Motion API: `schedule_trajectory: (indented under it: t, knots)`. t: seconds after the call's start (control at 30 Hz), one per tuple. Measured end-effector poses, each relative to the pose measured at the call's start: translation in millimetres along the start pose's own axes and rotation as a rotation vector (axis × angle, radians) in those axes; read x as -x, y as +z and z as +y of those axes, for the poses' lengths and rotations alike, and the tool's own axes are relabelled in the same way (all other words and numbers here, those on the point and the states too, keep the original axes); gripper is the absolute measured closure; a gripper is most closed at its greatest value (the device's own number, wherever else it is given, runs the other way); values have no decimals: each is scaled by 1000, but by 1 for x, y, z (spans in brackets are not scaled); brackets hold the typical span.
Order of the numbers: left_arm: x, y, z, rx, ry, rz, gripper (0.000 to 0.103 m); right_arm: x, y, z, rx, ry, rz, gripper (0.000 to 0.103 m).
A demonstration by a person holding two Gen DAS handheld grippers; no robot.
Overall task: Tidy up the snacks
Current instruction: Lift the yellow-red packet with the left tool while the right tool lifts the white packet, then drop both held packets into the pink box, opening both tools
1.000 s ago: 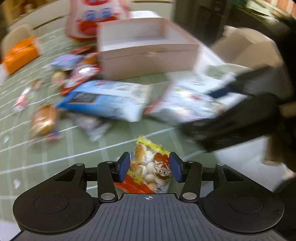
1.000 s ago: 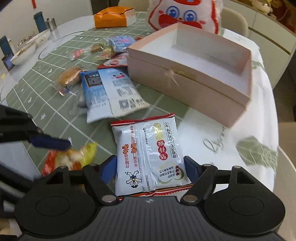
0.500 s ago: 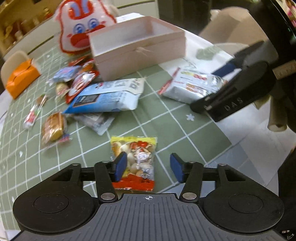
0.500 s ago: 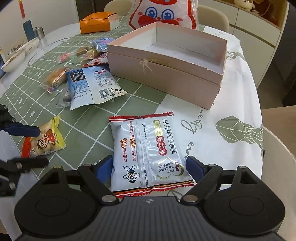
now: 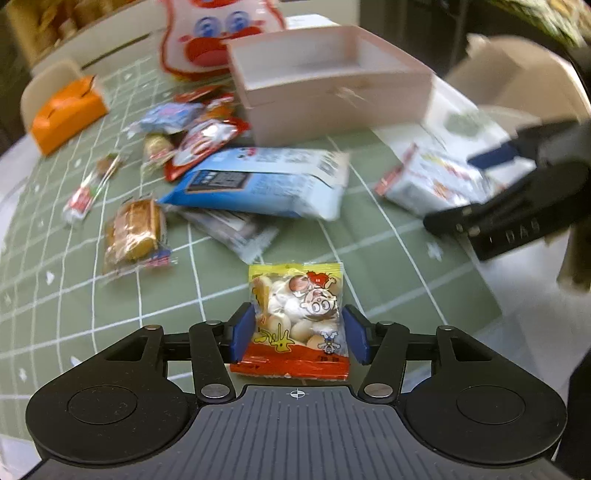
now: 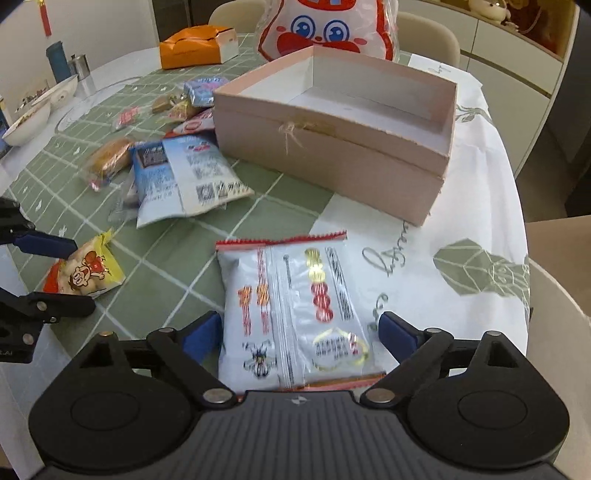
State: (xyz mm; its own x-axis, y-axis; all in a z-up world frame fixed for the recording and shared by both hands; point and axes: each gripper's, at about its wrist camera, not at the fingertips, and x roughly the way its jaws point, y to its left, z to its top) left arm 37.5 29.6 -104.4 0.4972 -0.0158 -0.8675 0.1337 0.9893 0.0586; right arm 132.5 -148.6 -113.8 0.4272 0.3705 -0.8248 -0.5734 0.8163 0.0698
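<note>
Between the left gripper's (image 5: 297, 334) spread pads lies the yellow snack packet (image 5: 297, 317), extending toward twelve o'clock; the right gripper (image 6: 297, 334), jaws opening, straddles the silver snack packet (image 6: 295, 310).

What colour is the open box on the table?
Pale pink outside, white inside; the box shows best in the right wrist view.

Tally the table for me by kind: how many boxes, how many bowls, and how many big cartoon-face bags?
Boxes: 2, the pink box and the orange box
Bowls: 2, the near bowl and the far bowl
Cartoon-face bags: 1, the cartoon-face bag
Total: 5
</note>
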Motion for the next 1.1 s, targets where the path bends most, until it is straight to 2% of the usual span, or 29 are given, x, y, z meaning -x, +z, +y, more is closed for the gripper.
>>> schedule_trajectory:
  t: [0.13, 0.2, 0.37, 0.53, 0.63, 0.7, 0.8, 0.83, 0.9, 1.0, 1.1]
  knots:
    - [-9, 4, 13, 64, -37, 21, 37, -5, 7, 1, -17, 9, 4, 12]
    - [-9, 5, 14, 81, -42, 29, 38, -4, 9, 4, -4, 16, 13, 26]
    - [5, 4, 0, 73, -93, 20, 49, 21, 12, 13, 41, 60, 1, 27]
    - [16, 7, -13, 82, -156, 10, 50, 47, 14, 13, 49, 102, -12, 27]
    - [26, 19, -13, 106, -196, -30, 50, 57, 22, 8, 26, 108, -31, 27]
    - [35, 37, -6, 132, -218, -79, 50, 71, 39, -1, 1, 116, -86, 27]
    - [44, 79, 6, 165, -226, -186, 50, 88, 83, -21, -39, 95, -194, 27]
    - [45, 99, 11, 181, -227, -236, 50, 88, 99, -29, -56, 83, -211, 27]
    - [35, 133, 22, 215, -252, -288, 50, 79, 134, -47, -92, 47, -222, 27]
    - [-6, 179, 33, 268, -264, -272, 50, 48, 176, -71, -134, -30, -206, 27]
    - [-52, 209, 23, 197, -206, -247, 50, 9, 209, -91, -181, -27, -161, 27]
